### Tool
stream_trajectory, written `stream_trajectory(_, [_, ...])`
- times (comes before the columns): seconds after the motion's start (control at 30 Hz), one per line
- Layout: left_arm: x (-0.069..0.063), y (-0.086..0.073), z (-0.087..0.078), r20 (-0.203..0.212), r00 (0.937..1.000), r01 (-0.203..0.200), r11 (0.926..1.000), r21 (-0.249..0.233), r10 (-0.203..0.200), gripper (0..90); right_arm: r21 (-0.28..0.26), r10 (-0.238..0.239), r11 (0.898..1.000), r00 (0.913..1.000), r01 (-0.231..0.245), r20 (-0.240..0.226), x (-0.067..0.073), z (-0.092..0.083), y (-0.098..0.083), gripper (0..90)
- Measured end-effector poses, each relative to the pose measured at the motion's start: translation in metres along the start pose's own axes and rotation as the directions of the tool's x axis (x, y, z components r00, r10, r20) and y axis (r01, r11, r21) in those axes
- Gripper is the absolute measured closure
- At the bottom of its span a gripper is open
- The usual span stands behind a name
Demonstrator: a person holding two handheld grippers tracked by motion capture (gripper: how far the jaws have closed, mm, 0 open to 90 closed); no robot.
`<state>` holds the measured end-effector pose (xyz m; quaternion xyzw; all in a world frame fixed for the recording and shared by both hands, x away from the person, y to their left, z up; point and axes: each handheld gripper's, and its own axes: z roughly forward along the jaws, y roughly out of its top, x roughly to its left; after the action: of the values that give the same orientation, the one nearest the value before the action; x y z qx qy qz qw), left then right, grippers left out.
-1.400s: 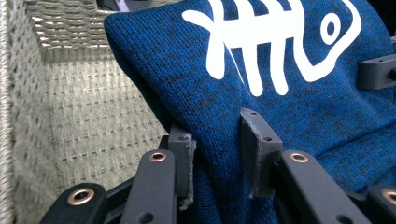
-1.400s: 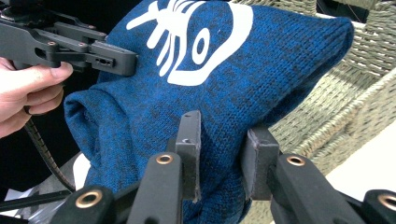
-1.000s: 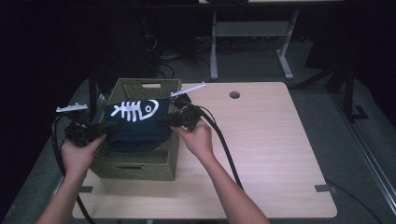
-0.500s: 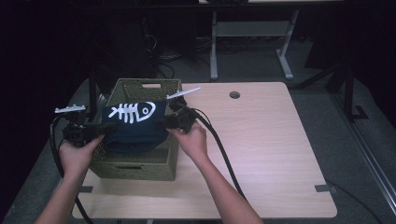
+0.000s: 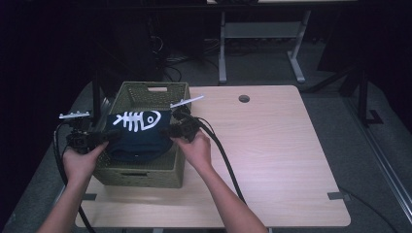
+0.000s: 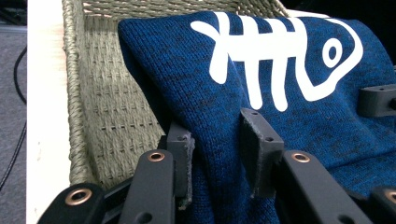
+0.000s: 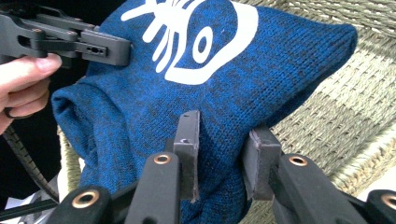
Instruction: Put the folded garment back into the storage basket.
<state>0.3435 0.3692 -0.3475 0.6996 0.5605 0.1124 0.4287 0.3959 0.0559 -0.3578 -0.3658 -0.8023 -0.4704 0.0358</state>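
A folded dark blue knit garment [image 5: 138, 136] with a white fish-skeleton print hangs over the olive woven basket [image 5: 145, 172], partly down inside it. My left gripper [image 5: 111, 136] is shut on the garment's left edge, and my right gripper [image 5: 167, 131] is shut on its right edge. In the left gripper view the blue knit [image 6: 280, 88] is pinched between the pads [image 6: 258, 154] of that gripper [image 6: 218, 158], with the basket wall [image 6: 107, 102] just behind. The right gripper view has its gripper [image 7: 224, 161] clamped on a fold of the garment [image 7: 224, 70], the other gripper [image 7: 79, 42] beyond it.
The basket sits at the left of a light wooden table [image 5: 277, 150] with a round cable hole [image 5: 244, 98]. Black cables [image 5: 223, 155] trail from both grippers toward the front edge. Dark floor and a metal stand [image 5: 262, 34] lie behind the table.
Both grippers have lowered the garment a little deeper into the basket and toward the front. The grip on both edges is unchanged.
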Motion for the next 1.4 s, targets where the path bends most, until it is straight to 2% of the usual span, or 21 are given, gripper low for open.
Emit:
stream_trajectory(0.27, [0.002,-0.003,0.004,-0.018,0.9998,-0.004,0.9995,0.031,0.005,66.3,0.010,0.009,1.000,1.0000,-0.009,0.002,-0.002,0.005,-0.004,69.1])
stream_trajectory(0.43, [0.003,-0.005,0.010,-0.026,0.9996,-0.011,0.9982,0.059,0.013,66.2,0.026,-0.001,1.000,0.9997,0.001,0.023,-0.002,0.008,-0.006,68.0])
stream_trajectory(0.7, [0.002,-0.005,0.013,-0.037,0.9990,-0.022,0.9970,0.074,0.024,65.7,0.043,-0.007,0.999,0.9992,0.005,0.040,-0.003,0.011,-0.012,66.6])
stream_trajectory(0.8, [0.003,-0.005,0.013,-0.036,0.9992,-0.016,0.9973,0.072,0.019,65.7,0.047,-0.016,0.999,0.9987,0.014,0.048,-0.002,0.011,-0.012,66.3])
stream_trajectory(0.93, [0.003,-0.005,0.014,-0.046,0.9987,-0.019,0.9972,0.073,0.022,64.8,0.048,-0.032,0.998,0.9973,0.029,0.066,0.000,0.010,-0.012,61.6])
stream_trajectory(0.97, [0.003,-0.005,0.014,-0.062,0.9978,-0.019,0.9974,0.069,0.024,62.8,0.044,-0.035,0.999,0.9968,0.032,0.072,0.000,0.010,-0.011,57.6])
stream_trajectory(1.0, [0.002,-0.004,0.014,-0.100,0.9948,-0.014,0.9985,0.053,0.020,55.5,0.031,-0.031,0.999,0.9942,0.028,0.103,0.001,0.007,-0.010,46.9])
stream_trajectory(1.03, [0.002,-0.004,0.014,-0.100,0.9948,-0.014,0.9985,0.053,0.020,55.2,0.031,-0.031,0.999,0.9942,0.028,0.103,0.001,0.007,-0.010,46.9])
stream_trajectory(1.07, [0.001,-0.004,0.015,-0.112,0.9934,-0.021,0.9981,0.058,0.028,53.8,0.017,-0.049,0.999,0.9880,0.047,0.146,0.004,0.004,-0.009,44.7])
stream_trajectory(1.1, [0.000,-0.004,0.015,-0.124,0.9917,-0.027,0.9983,0.052,0.033,53.8,0.017,-0.049,0.999,0.9880,0.047,0.146,0.004,0.004,-0.009,44.7])
stream_trajectory(1.17, [-0.001,-0.003,0.015,-0.127,0.9912,-0.031,0.9987,0.041,0.036,52.2,0.008,-0.081,0.997,0.9834,0.080,0.163,0.008,0.000,-0.008,45.0])
stream_trajectory(1.4, [-0.003,-0.003,0.013,-0.101,0.9944,-0.029,0.9994,0.020,0.031,52.8,-0.012,-0.071,0.997,0.9894,0.073,0.127,0.006,-0.005,-0.006,45.0])
